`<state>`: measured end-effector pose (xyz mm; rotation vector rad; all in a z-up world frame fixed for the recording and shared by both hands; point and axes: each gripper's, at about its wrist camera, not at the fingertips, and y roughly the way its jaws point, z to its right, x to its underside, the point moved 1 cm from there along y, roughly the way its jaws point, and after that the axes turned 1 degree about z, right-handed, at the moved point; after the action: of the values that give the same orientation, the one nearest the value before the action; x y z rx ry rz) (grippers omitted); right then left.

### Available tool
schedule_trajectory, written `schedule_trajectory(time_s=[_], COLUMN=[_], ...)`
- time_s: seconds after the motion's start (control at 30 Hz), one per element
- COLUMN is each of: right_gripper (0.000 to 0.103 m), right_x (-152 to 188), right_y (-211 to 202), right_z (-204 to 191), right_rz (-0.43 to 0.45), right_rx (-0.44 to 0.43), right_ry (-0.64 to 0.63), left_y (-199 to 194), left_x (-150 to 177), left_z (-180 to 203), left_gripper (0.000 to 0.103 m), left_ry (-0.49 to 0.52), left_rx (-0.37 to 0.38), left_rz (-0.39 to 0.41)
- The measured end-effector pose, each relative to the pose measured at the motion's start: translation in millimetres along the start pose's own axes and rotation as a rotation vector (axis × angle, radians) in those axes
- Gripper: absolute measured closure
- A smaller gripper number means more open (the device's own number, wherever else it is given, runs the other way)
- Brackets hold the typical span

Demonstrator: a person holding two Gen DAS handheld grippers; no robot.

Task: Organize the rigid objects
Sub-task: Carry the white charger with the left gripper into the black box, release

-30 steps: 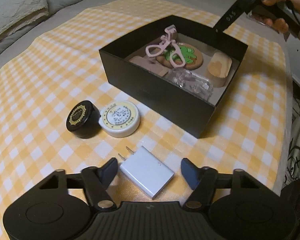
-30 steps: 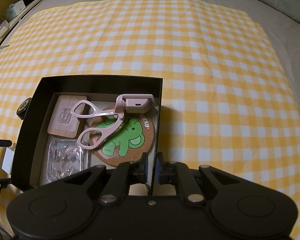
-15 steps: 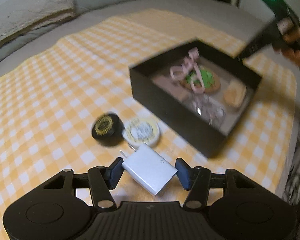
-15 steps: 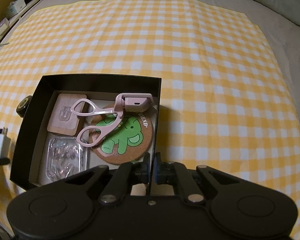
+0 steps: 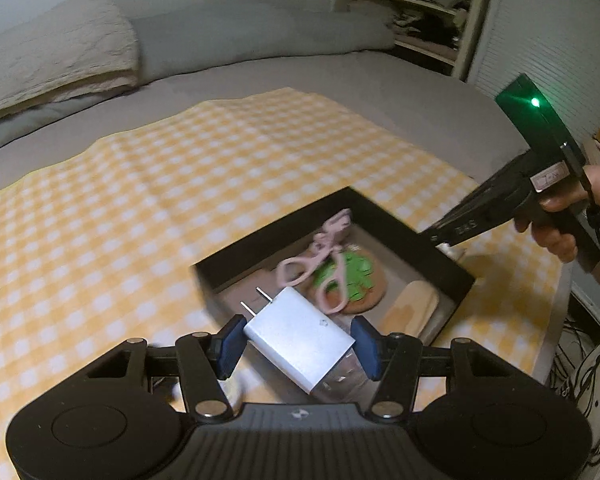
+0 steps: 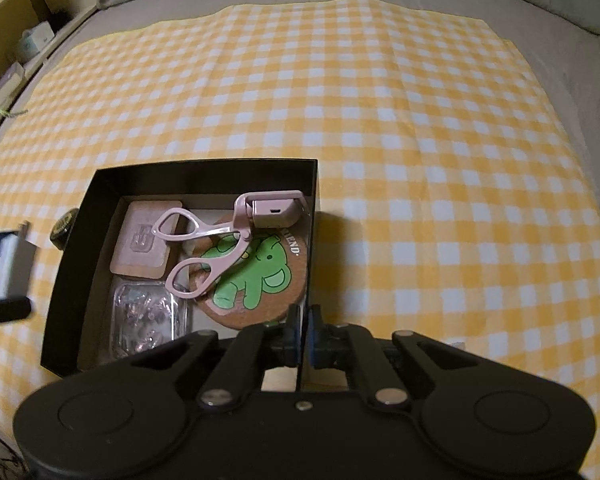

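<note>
My left gripper [image 5: 298, 346] is shut on a white plug charger [image 5: 300, 336] and holds it in the air, just short of the near wall of the black box [image 5: 396, 224]. The charger also shows at the left edge of the right wrist view [image 6: 14, 266]. My right gripper [image 6: 304, 330] is shut on the box's right wall [image 6: 313, 196]. Inside the box lie a pink eyelash curler [image 6: 224, 240], a round cork coaster with a green animal [image 6: 256, 276], a wooden square coaster [image 6: 146, 244], a clear plastic case [image 6: 146, 316] and a wooden piece [image 5: 410, 308].
The box sits on a yellow checked cloth [image 6: 420, 140] spread over a grey bed. A black round tin [image 6: 62, 226] peeks out behind the box's left wall. Pillows [image 5: 56, 60] lie at the back, shelves [image 5: 412, 0] beyond the bed.
My left gripper closed on the white charger, lifted it off the cloth and carried it up toward the box. My right gripper stayed clamped on the box wall.
</note>
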<state>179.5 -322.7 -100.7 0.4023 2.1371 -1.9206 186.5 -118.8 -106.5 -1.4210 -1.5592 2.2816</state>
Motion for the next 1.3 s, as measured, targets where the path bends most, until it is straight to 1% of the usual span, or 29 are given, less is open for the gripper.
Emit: schedule_trajectory(time_s=[0.13, 0.27, 0.4, 0.57, 0.7, 0.93, 1.0, 1.03, 1.07, 1.3], right_gripper=[0.099, 0.099, 0.099, 0.099, 0.099, 0.099, 0.099, 0.099, 0.099, 0.098], right_x=[3, 5, 6, 7, 6, 4, 5, 5, 5, 5], right_y=[-5, -12, -14, -20, -19, -20, -20, -20, -20, -20], right_z=[7, 7, 7, 19, 25, 25, 24, 24, 24, 25], right_rz=[0.011, 0.006, 0.001, -0.007, -0.011, -0.011, -0.011, -0.010, -0.008, -0.005], right_rx=[-0.016, -0.006, -0.027, -0.068, -0.096, -0.104, -0.103, -0.102, -0.103, -0.105], right_ry=[0.011, -0.005, 0.032, 0.090, 0.128, 0.120, 0.119, 0.117, 0.117, 0.137], left_y=[25, 54, 79, 107, 124, 144, 147, 148, 149, 140], left_x=[-11, -20, -28, -36, -40, -42, -42, -42, -42, -41], left_z=[21, 41, 53, 70, 79, 82, 83, 83, 82, 79], left_gripper=[0.045, 0.045, 0.045, 0.045, 0.045, 0.044, 0.038, 0.030, 0.025, 0.021], left_ry=[0.041, 0.064, 0.083, 0.127, 0.157, 0.162, 0.169, 0.169, 0.165, 0.142], left_rx=[0.038, 0.071, 0.096, 0.136, 0.143, 0.145, 0.141, 0.138, 0.133, 0.137], left_rz=[-0.013, -0.030, -0.035, -0.046, -0.057, -0.071, -0.072, -0.079, -0.087, -0.089])
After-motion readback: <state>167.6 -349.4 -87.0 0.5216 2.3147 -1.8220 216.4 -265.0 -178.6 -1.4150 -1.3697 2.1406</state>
